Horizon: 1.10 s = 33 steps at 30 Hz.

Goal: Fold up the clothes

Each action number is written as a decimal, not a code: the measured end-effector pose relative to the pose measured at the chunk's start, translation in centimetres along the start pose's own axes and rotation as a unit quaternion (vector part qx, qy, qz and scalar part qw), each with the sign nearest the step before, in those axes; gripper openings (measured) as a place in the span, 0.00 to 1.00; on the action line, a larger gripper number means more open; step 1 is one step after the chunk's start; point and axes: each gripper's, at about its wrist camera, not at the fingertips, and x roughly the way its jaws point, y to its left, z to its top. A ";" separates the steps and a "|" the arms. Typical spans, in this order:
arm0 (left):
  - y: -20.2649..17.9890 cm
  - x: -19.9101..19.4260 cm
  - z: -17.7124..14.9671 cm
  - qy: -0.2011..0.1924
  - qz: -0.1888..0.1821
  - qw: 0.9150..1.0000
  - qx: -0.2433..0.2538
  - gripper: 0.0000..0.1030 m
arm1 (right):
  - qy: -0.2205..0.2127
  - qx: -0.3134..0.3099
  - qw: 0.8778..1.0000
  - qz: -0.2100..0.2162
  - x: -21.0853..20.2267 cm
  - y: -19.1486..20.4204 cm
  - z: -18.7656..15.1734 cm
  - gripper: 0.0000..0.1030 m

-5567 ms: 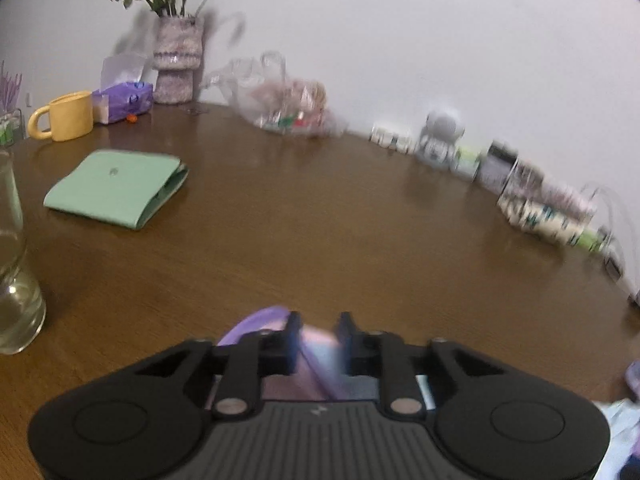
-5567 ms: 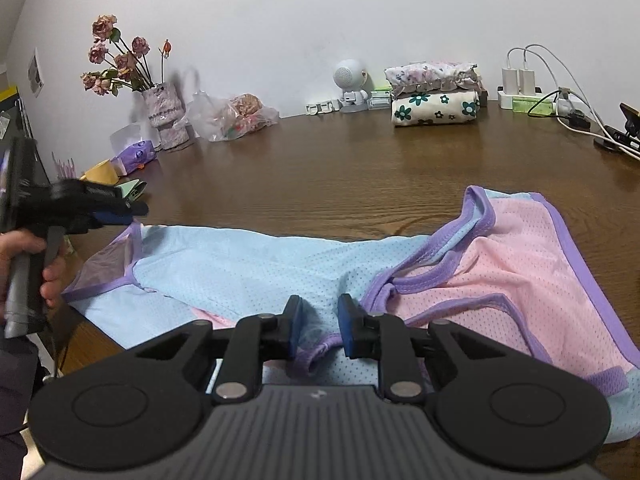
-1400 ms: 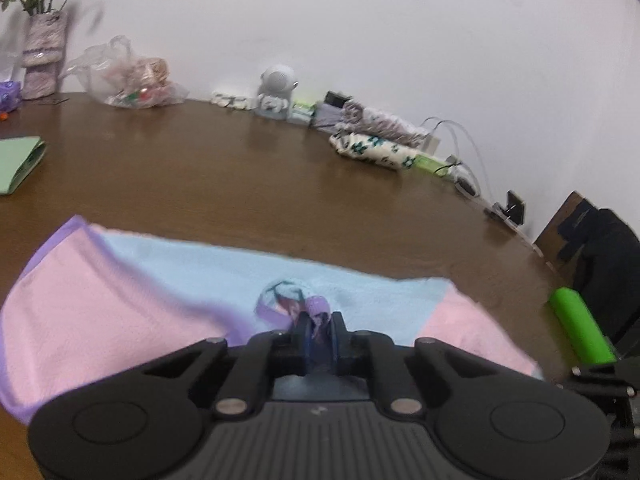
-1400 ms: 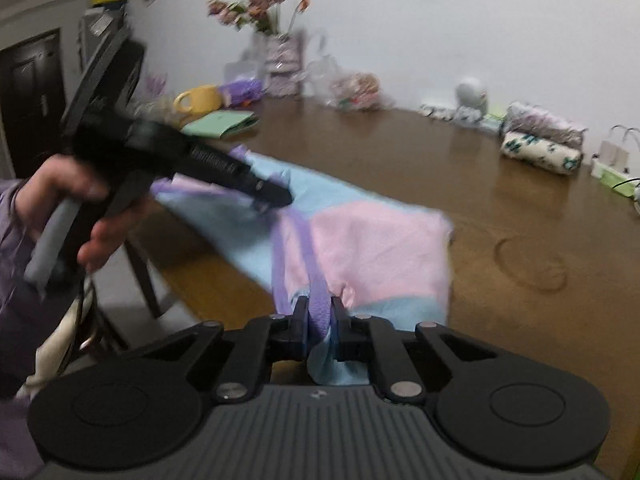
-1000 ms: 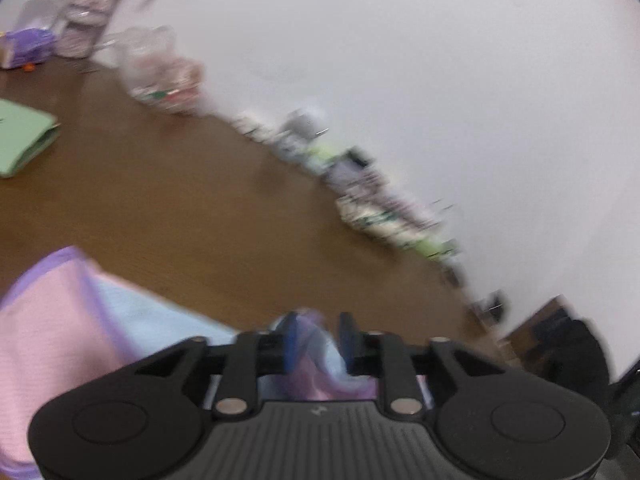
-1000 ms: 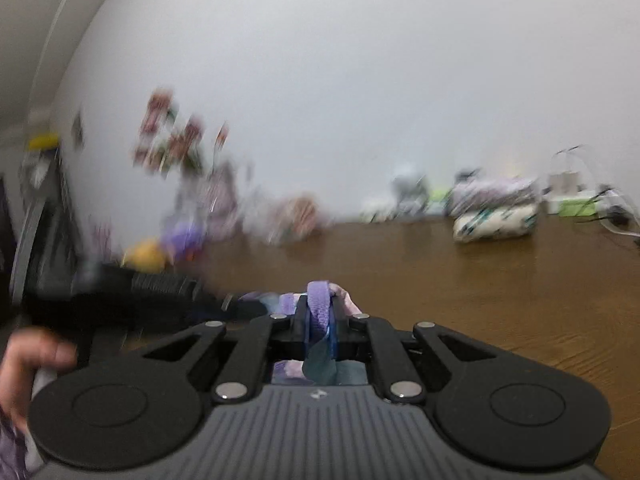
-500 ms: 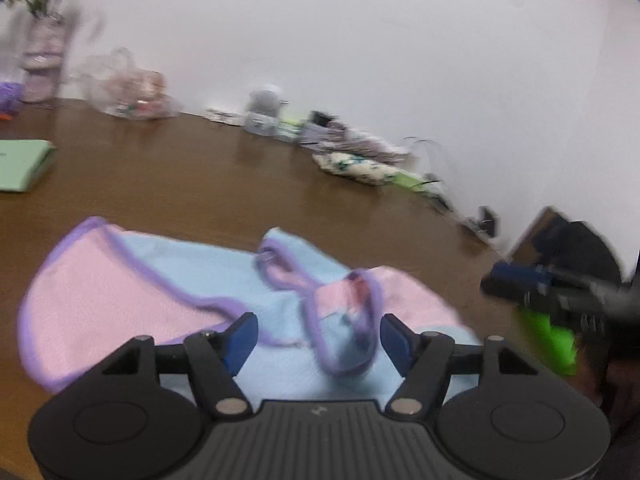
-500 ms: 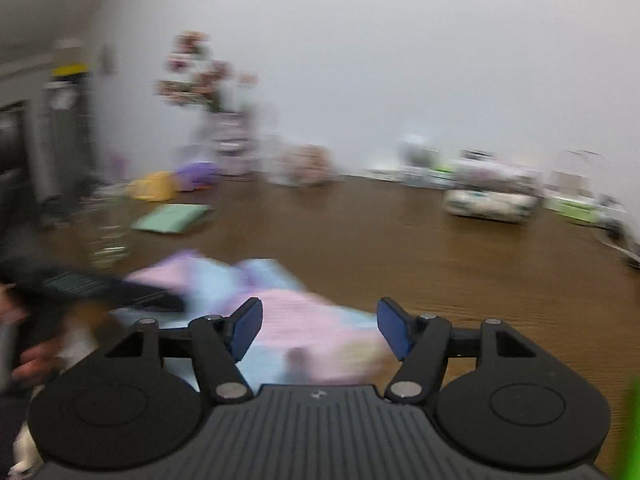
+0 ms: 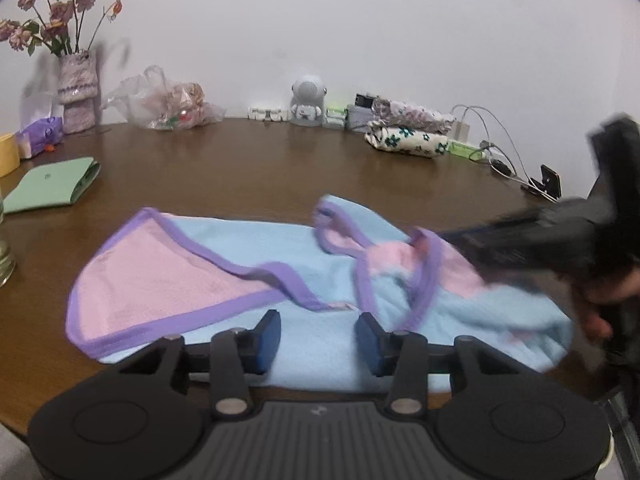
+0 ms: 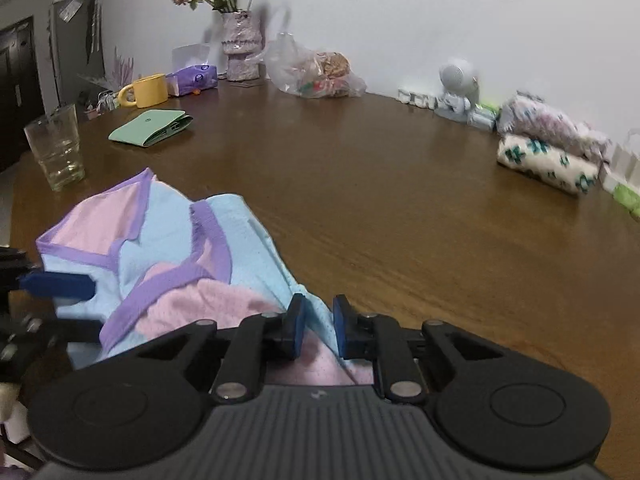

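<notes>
Since half a second earlier, both tools had swung back down over the garment and their jaws had just been closing from wide apart. The pink and pale-blue mesh garment with purple trim (image 9: 224, 264) lay spread on the brown wooden tabletop (image 9: 280, 168), near the front edge, partly doubled over itself, with its right end bunched into loose folds and loops of purple binding.

The left tool (image 9: 318, 338) hung just above the blue cloth at the near edge, jaws parted and nothing pinched between them, so it was open. The right tool (image 10: 319, 330) had narrowed much further; a strip of blue cloth ran between its blue pads (image 10: 297, 332), but a gap showed on either side, so it read as not yet clamped. In the left wrist view that right tool appeared as a dark blur over the garment's right end, with fingers of the person's hand (image 9: 600, 308) behind it.

My read: a fresh grab on the rumpled right end was under way, and 1 fold was roughly laid but untidy. The stack of 2 folded floral cloths (image 10: 552, 148) sat well apart by the wall.
</notes>
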 end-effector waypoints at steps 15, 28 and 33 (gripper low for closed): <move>-1.7 9.6 8.1 0.072 -0.049 0.992 0.096 0.39 | -0.021 0.036 0.998 -0.053 -9.6 2.4 -6.8 0.21; 3.4 7.7 6.6 0.049 -0.031 0.997 -0.047 0.10 | 0.027 0.084 0.996 -0.030 4.5 -4.3 4.6 0.43; 3.0 8.4 6.8 0.048 -0.036 0.997 -0.041 0.06 | 0.029 0.053 0.998 -0.024 5.9 -2.4 4.7 0.09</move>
